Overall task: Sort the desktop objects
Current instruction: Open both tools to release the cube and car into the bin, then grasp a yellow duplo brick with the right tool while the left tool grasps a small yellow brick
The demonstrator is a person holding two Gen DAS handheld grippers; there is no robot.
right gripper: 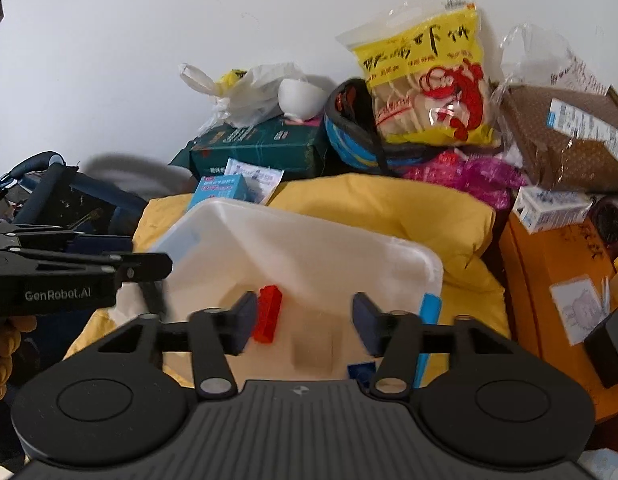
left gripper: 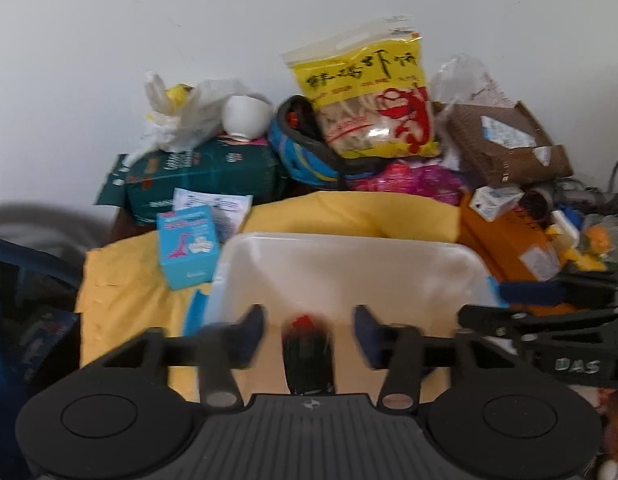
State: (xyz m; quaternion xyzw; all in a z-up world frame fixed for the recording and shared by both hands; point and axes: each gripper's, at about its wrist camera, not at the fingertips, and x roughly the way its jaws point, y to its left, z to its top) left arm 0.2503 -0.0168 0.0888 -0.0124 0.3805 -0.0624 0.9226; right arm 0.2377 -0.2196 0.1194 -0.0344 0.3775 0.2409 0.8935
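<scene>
Lettering "GenRobot.AI" shows on the left gripper (right gripper: 81, 276) and "DAS" on the right gripper (left gripper: 549, 312). Both jaws stand wide, empty. A dark bottle (left gripper: 308, 356) hangs blurred between the left jaws; a red block (right gripper: 268, 314) lies in the white bin (right gripper: 389, 256), beside the right gripper's left jaw, open floor ahead.

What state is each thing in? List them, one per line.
Left gripper: fingers open, dark bottle between them.
Right gripper: fingers open, empty.
White bin: lidless, red brick inside.
Dark bottle: upright, ungripped.
Red brick: lying in the bin.
Yellow snack bag: sealed, propped upright.
</scene>
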